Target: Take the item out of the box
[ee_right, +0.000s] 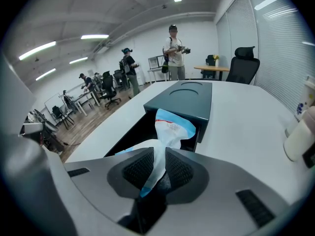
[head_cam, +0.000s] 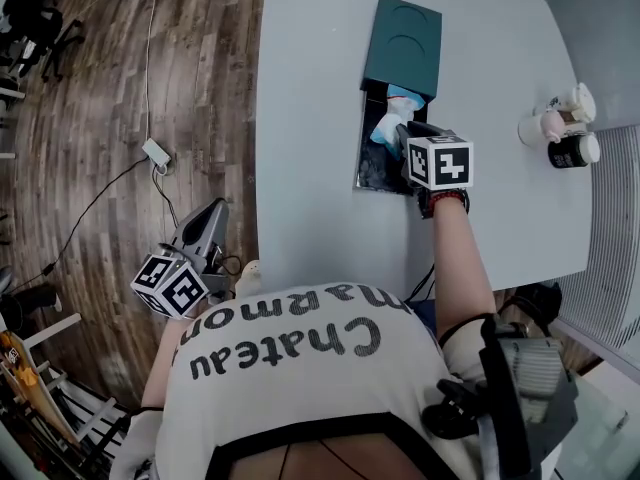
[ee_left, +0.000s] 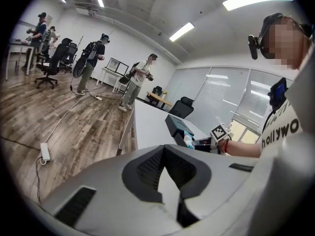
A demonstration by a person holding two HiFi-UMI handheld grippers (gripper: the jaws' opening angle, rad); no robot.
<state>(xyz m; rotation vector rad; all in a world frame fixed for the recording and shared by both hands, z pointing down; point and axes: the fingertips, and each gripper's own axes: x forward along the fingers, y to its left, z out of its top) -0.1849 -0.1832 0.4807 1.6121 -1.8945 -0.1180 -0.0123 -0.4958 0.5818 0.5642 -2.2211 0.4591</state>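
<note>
A dark teal box (head_cam: 403, 33) lies on the white table (head_cam: 310, 88), its black inner tray (head_cam: 375, 168) slid out toward me. A white and blue pouch (head_cam: 388, 126) sticks up out of the tray. My right gripper (head_cam: 400, 136) is shut on this pouch. In the right gripper view the pouch (ee_right: 173, 128) is pinched between the pads of that gripper (ee_right: 158, 159), in front of the box (ee_right: 184, 100). My left gripper (head_cam: 212, 213) hangs off the table's left edge over the wooden floor. It (ee_left: 163, 152) is shut and holds nothing.
White cups and a dark jar (head_cam: 562, 128) stand near the table's right edge. A power strip (head_cam: 157, 154) and its cable lie on the floor at the left. Several people and office chairs (ee_left: 51, 63) are in the room behind.
</note>
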